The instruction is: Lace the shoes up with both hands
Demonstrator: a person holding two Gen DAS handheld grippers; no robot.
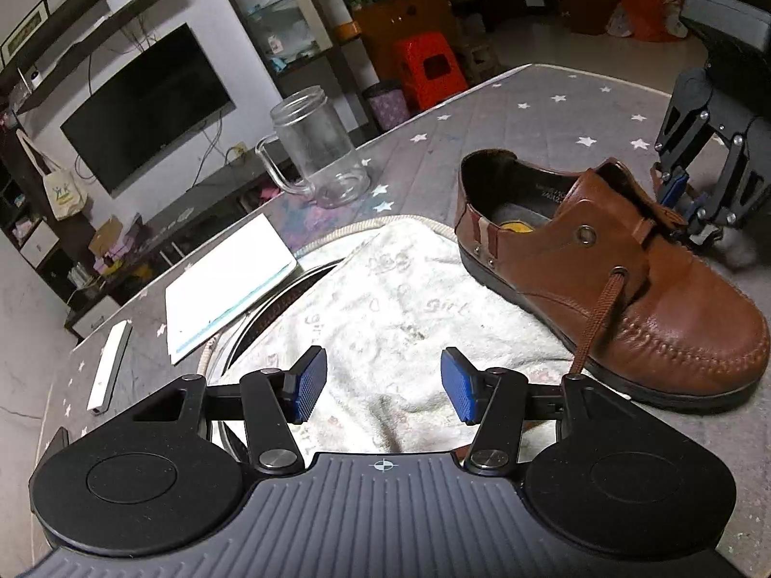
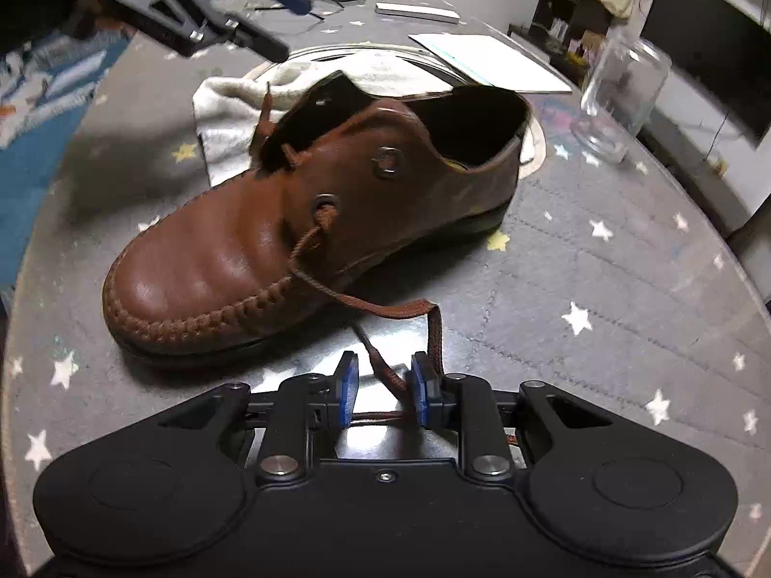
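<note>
1. Brown shoe [image 2: 289,221] sits on the grey star-print bench [image 2: 602,289], heel partly on a white towel [image 1: 385,298].
2. Left tool [image 1: 383,385]: released, nothing between the pads, hovering over the towel.
3. Right tool [image 2: 383,392]: jaws narrow but not clamped; the brown lace [image 2: 385,308] from the lower eyelet runs loosely between the pads.
4. Glass jar [image 1: 318,144] far left.

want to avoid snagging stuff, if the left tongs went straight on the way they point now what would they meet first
Most likely the white towel lying right ahead of the open left tongs; the brown shoe sits off to their right, though depth is unclear.
</note>
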